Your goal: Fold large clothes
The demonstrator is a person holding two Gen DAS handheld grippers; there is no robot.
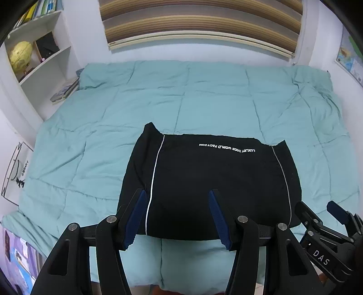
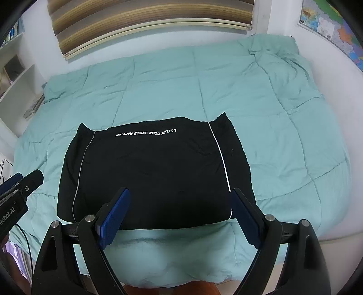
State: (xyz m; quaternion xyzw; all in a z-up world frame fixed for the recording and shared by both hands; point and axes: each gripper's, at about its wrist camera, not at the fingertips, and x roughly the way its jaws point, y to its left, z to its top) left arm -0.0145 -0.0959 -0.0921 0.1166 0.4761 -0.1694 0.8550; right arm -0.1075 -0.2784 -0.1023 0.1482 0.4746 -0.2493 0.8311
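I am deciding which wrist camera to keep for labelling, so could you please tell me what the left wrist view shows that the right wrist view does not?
Only the left wrist view shows the yellow globe on the white shelf and the line drawing on the left wall.

Only the right wrist view shows a black cable below the left claw, and the orange floor.

Both show the black garment folded flat on the teal quilt, its white lettering upside down, both claws open above its near edge, the striped blind and a wall map.

It was a home bedroom: a bed (image 1: 226,95) under a teal quilt filled it, with a striped blind (image 1: 202,20) above its far edge, bookshelves (image 1: 43,56) holding a globe (image 1: 20,56) to its left, and a map (image 2: 329,27) to its right.
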